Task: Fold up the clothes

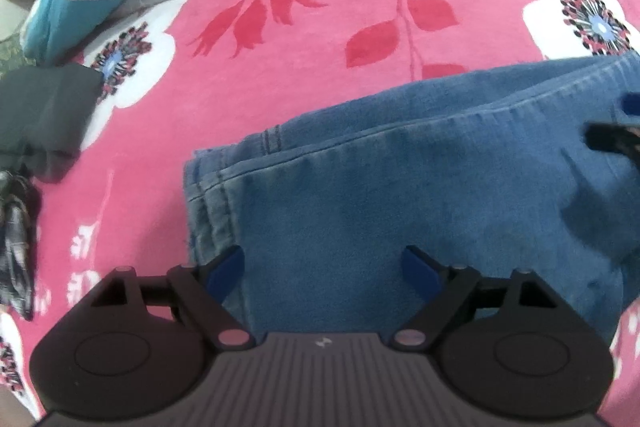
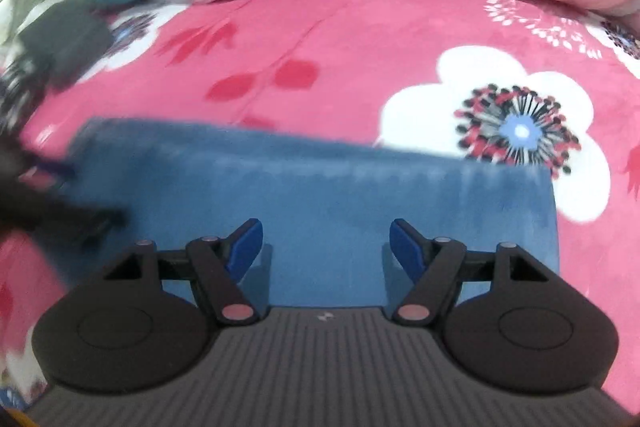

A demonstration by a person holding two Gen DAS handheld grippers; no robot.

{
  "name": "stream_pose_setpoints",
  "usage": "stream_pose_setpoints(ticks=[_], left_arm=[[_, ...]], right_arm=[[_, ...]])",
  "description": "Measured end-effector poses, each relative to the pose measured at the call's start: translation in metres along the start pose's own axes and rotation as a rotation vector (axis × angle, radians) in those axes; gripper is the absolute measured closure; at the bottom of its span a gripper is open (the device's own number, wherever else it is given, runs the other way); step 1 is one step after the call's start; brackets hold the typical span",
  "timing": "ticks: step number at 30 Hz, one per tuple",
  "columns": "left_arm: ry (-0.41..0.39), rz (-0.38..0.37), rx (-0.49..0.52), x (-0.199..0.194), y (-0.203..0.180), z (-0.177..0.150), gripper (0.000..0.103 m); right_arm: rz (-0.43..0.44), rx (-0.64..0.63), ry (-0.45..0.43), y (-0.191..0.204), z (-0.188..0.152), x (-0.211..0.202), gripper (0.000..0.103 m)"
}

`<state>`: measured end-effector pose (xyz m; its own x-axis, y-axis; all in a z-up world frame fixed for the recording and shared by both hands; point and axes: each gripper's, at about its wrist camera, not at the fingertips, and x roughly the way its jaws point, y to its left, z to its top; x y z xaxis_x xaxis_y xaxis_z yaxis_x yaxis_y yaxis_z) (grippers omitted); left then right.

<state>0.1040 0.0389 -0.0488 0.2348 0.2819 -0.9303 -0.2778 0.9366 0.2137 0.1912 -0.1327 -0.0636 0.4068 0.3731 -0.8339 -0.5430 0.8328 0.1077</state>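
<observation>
A: Left wrist view: jeans [image 1: 400, 187] are seen doubled over in layers on the pink blanket [image 1: 280, 67]. Grip status?
B: Left gripper [image 1: 324, 267] and right gripper [image 2: 326, 243] are both spread wide, nothing held (hovering over denim, presumably for pressing flat or a further fold).

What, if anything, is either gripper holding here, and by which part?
Nothing is held. The left gripper and the right gripper are both open, fingers spread above the folded jeans on the pink blanket.
</observation>
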Motion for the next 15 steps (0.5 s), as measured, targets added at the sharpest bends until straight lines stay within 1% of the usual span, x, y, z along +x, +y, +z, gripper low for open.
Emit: stream_pose_setpoints(ticks=[2,4,6,8,12,15], left_arm=[[-0.031,0.011,0.015,-0.007,-0.003,0.000,0.017],[-0.062,0.021,0.031,-0.014,-0.006,0.001,0.017],[-0.093,0.032,0.046,-0.021,-0.009,0.001,0.017],[-0.118,0.032,0.075,-0.022,-0.019,0.007,0.017],[-0.167,0.025,0.136,-0.017,-0.048,0.021,0.017],[-0.185,0.031,0.155,-0.007,-0.065,0.029,0.017]], right_arm=[[-0.010,-0.004,0.039,-0.010,0.002,0.025,0.034],[-0.034,0.034,0.014,-0.024,0.008,0.034,0.035],[-0.039,0.083,-0.023,-0.033,0.013,0.026,0.035],[-0.046,0.097,-0.043,-0.037,0.014,0.016,0.035],[-0.014,0.009,-0.033,-0.034,-0.003,0.001,0.035],[0.010,-0.062,0.006,-0.029,-0.013,0.011,0.035]])
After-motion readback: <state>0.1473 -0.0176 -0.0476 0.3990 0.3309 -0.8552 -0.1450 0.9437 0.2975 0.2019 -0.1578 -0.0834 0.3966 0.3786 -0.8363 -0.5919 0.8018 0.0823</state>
